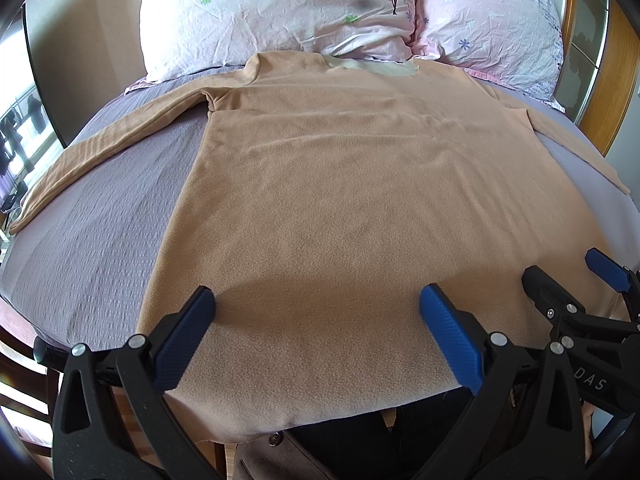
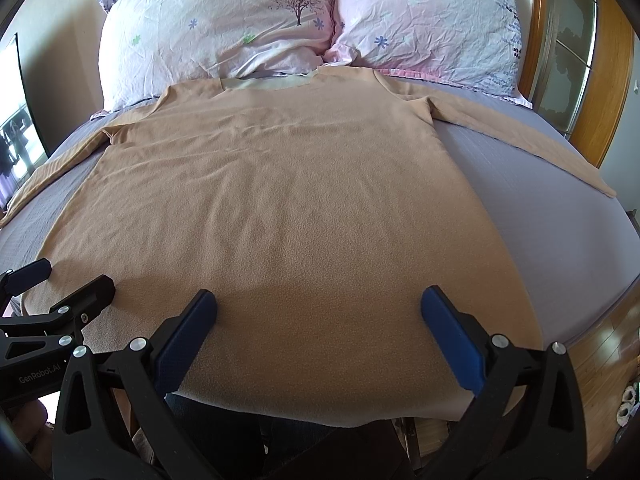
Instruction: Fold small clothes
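A tan long-sleeved fleece top (image 1: 340, 168) lies flat on the bed, collar toward the pillows, both sleeves spread outward; it also shows in the right wrist view (image 2: 288, 184). Its hem hangs over the bed's near edge. My left gripper (image 1: 316, 304) is open and empty, hovering over the hem on the left half. My right gripper (image 2: 318, 304) is open and empty over the hem on the right half. The right gripper shows at the right edge of the left wrist view (image 1: 576, 280), and the left gripper at the left edge of the right wrist view (image 2: 68, 280).
The lilac bedsheet (image 1: 100, 240) covers the bed. Two floral pillows (image 2: 224, 28) lie at the head behind the collar. A wooden headboard (image 2: 604, 80) stands at the right. A window (image 1: 16, 132) is at the far left. The wooden floor (image 2: 608, 364) shows below the bed.
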Motion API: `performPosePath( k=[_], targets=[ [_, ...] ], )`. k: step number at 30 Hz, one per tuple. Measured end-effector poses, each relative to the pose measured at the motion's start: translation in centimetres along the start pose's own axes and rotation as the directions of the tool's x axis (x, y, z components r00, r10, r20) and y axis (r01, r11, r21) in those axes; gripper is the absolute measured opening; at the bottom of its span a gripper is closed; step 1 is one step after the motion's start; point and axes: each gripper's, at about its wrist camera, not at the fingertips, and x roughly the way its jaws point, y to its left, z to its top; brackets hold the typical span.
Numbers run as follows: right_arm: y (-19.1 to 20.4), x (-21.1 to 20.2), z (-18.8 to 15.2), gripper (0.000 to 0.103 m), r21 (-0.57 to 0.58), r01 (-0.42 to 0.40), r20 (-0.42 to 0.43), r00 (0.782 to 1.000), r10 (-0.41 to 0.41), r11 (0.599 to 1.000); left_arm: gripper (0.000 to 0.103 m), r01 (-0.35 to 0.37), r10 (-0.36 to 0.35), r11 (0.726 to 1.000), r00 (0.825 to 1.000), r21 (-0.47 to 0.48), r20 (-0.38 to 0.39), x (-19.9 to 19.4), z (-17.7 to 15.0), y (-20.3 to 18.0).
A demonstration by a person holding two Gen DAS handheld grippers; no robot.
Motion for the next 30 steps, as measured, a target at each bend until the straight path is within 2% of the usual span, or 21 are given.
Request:
performPosePath(
  k=[9, 14, 16, 18, 20, 22, 23, 24, 25, 26, 27, 30],
  targets=[
    [-0.1, -0.2, 0.0, 0.102, -0.012, -0.008, 0.014, 1.0, 0.008, 1.0, 0.101, 0.0, 0.0, 1.0, 1.0, 0.0, 0.002, 0.0, 0.0, 0.0],
    [-1.5, -0.1, 0.9, 0.102, -0.059, -0.102, 0.068, 0.992, 0.106, 0.993, 0.101, -0.002, 0.001, 1.0, 1.0, 0.007, 0.029, -0.3, -0.2, 0.0],
    [-4.8, -1.3, 2.5, 0.102, 0.036, -0.131, 0.127, 0.984, 0.125, 0.991, 0.101, 0.004, -0.005, 1.0, 0.998, 0.017, 0.056, -0.5, -0.4, 0.0],
    [-9.7, -2.3, 4.7, 0.102, 0.163, -0.154, 0.216, 0.969, 0.117, 0.974, 0.101, 0.011, -0.013, 1.0, 0.996, 0.028, 0.083, -0.6, -0.5, -0.1],
    [-15.8, -2.6, 7.0, 0.102, 0.325, -0.15, 0.264, 0.962, 0.062, 0.934, 0.101, 0.027, -0.032, 0.999, 0.993, 0.044, 0.11, -0.4, -0.6, 0.1],
    [-21.2, -1.8, 8.6, 0.1, 0.465, -0.135, 0.246, 0.969, 0.019, 0.875, 0.101, 0.051, -0.057, 0.997, 0.992, 0.056, 0.115, -0.2, -0.1, 0.3],
    [-24.0, -1.1, 9.1, 0.09, 0.542, -0.121, 0.22, 0.976, -0.002, 0.831, 0.101, 0.065, -0.072, 0.996, 0.991, 0.059, 0.111, 0.0, 0.2, 0.5],
    [-27.6, -0.1, 9.7, 0.08, 0.635, -0.104, 0.186, 0.982, -0.02, 0.765, 0.101, 0.078, -0.084, 0.995, 0.991, 0.059, 0.109, 0.1, 0.3, 0.6],
    [-30.3, 0.7, 10.0, 0.078, 0.7, -0.085, 0.155, 0.987, -0.034, 0.709, 0.101, 0.109, -0.114, 0.993, 0.988, 0.051, 0.108, 0.2, 0.7, 1.0],
    [-32.8, 1.6, 10.4, 0.073, 0.75, -0.059, 0.127, 0.99, -0.056, 0.659, 0.101, 0.147, -0.15, 0.988, 0.983, 0.035, 0.108, 0.3, 1.1, 1.5],
    [-34.3, 2.2, 10.7, 0.07, 0.774, -0.036, 0.108, 0.991, -0.076, 0.632, 0.101, 0.209, -0.209, 0.978, 0.972, 0.007, 0.11, 0.4, 1.7, 2.4],
    [-38.6, 4.1, 12.0, 0.066, 0.819, 0.069, 0.027, 0.987, -0.158, 0.569, 0.101, 0.309, -0.299, 0.949, 0.944, -0.059, 0.136, 0.6, 3.0, 4.8]
  ],
)
